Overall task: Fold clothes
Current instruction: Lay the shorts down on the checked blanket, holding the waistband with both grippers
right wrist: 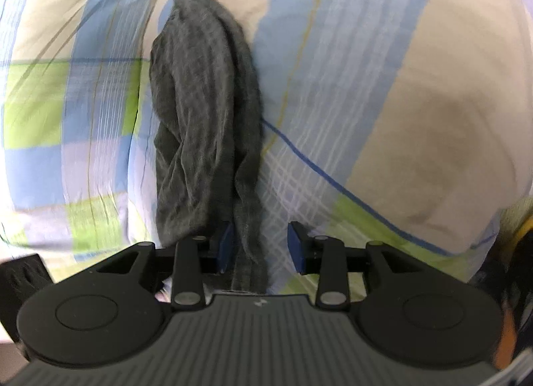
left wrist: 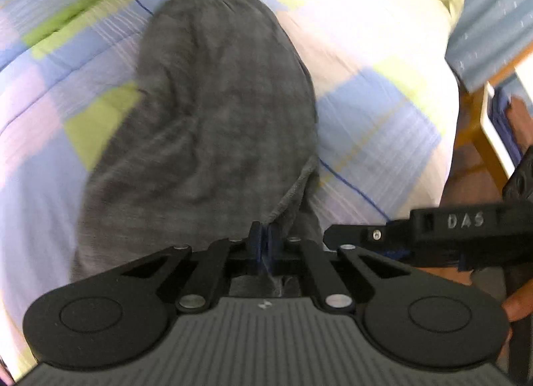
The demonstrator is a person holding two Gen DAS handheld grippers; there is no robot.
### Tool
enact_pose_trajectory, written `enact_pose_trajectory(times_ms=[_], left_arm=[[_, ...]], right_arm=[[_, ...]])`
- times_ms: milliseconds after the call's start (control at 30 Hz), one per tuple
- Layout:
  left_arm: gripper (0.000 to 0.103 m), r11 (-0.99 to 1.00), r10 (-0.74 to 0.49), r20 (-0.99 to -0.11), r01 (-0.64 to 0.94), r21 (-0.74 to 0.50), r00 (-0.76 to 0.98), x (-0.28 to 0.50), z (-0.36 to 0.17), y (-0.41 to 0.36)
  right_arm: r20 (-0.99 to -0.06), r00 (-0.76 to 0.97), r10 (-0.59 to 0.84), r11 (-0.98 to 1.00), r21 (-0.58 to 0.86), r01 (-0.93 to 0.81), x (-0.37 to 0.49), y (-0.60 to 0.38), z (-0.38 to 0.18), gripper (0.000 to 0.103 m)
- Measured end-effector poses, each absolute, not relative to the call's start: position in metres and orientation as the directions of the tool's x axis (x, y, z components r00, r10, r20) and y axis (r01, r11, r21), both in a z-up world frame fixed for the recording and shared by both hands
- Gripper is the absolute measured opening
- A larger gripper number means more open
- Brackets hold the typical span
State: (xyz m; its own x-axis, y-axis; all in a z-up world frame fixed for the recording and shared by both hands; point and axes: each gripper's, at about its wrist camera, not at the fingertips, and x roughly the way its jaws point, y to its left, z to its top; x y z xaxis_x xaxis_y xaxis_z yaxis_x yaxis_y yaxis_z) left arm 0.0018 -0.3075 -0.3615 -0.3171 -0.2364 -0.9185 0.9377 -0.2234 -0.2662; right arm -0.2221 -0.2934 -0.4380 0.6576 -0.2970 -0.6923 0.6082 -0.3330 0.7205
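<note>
Beneath me spreads the bed's checked quilt (left wrist: 383, 112) of blue, green and cream cotton. On it lies the dark grey knitted garment (left wrist: 213, 92), long and narrow with its gathered band at the far end; it looks already folded once lengthwise, though I judge the crosswise folds are not yet made. My left gripper (left wrist: 265, 242) has its jaws pinched together on the near hem. My right gripper (right wrist: 261, 246) holds its jaws apart, a strip of the cloth lying loose between them beside the left pad.
</note>
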Motion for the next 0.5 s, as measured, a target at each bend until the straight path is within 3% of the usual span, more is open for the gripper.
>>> enact_pose_trajectory(times_ms=[200,300,500], left_arm=[[0.004,-0.254,-0.171,-0.911,0.911,-0.326,-0.374,-0.008,-0.371,-0.3],[0.015,-0.25,-0.156,-0.92,0.916,-0.314,-0.359,-0.013,-0.379,-0.298],[0.012,-0.321,-0.146,-0.937,0.911,-0.258,-0.317,-0.025,-0.38,-0.301]], right_arm=[[-0.736,0.627,-0.255,-0.226,0.676,0.702,-0.193,-0.305,-0.439,0.023],[-0.754,0.608,-0.248,-0.184,0.653,0.735,-0.187,-0.307,-0.439,0.005],[-0.734,0.631,-0.251,-0.186,0.676,0.713,-0.194,-0.304,-0.446,0.003]])
